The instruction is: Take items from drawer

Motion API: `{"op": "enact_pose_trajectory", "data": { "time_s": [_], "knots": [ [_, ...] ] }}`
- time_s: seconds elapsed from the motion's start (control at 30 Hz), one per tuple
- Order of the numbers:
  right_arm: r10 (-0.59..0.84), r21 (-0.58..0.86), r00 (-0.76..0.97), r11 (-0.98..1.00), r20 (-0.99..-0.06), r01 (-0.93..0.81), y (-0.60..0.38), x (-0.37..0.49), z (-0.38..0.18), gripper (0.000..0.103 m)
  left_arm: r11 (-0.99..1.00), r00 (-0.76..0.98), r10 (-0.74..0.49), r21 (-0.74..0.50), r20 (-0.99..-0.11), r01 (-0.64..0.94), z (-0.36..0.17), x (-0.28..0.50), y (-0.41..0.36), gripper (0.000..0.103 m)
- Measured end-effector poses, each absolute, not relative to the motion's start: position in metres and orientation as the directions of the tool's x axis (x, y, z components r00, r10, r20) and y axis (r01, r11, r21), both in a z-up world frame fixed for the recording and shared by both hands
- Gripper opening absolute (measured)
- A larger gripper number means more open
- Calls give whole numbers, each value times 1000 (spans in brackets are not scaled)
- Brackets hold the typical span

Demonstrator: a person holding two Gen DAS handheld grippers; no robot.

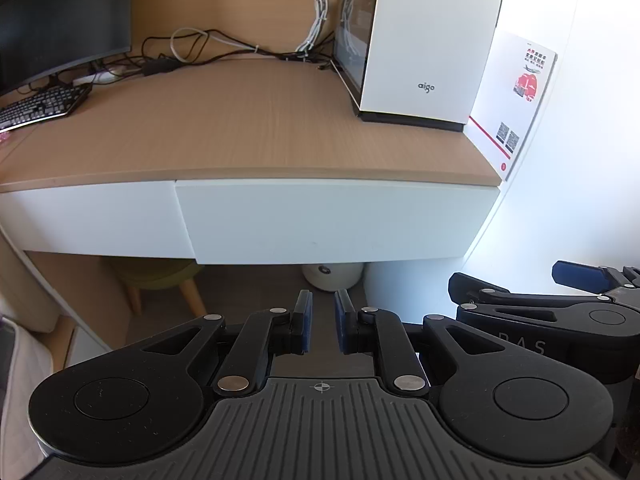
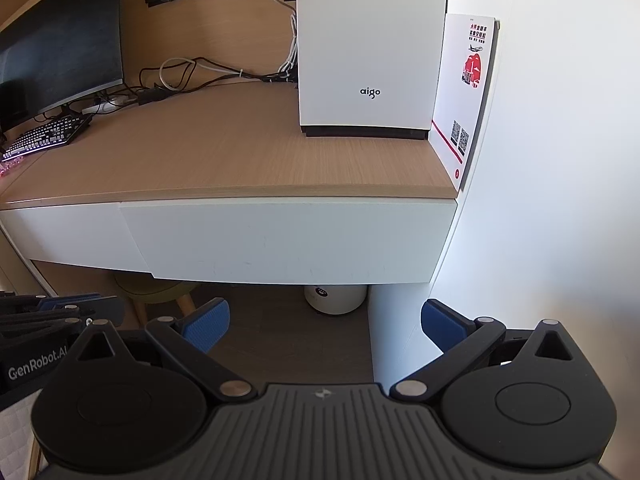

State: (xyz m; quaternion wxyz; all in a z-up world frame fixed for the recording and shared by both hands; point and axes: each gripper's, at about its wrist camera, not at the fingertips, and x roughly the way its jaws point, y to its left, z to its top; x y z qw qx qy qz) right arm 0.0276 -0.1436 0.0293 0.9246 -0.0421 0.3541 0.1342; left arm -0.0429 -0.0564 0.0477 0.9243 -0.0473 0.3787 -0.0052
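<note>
The white drawer front (image 1: 336,220) (image 2: 288,240) under the wooden desk top is closed, and nothing inside it shows. My left gripper (image 1: 324,326) hangs below and in front of it, its blue pads drawn almost together with only a narrow slit and nothing between them. My right gripper (image 2: 324,322) is wide open and empty, also low in front of the drawer's right half. The right gripper (image 1: 560,304) shows at the right edge of the left wrist view. The left gripper (image 2: 60,312) shows at the left edge of the right wrist view.
On the desk top (image 1: 240,128) stand a white aigo computer case (image 1: 424,40), a leaflet (image 1: 516,100) against the white wall, cables (image 1: 224,48), a keyboard (image 1: 40,106) and a monitor (image 1: 60,12). A second drawer front (image 1: 92,220) lies to the left. Under the desk are a white bin (image 1: 332,276) and a stool (image 1: 160,276).
</note>
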Motion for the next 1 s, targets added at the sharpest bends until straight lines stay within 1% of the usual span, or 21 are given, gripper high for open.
{"op": "enact_pose_trajectory", "data": {
  "time_s": [1.0],
  "knots": [
    [223,22,704,959,-674,-283,-142,29,31,103,996,705,-48,-90,-707,-23,48,-43,-56,15]
  ]
}}
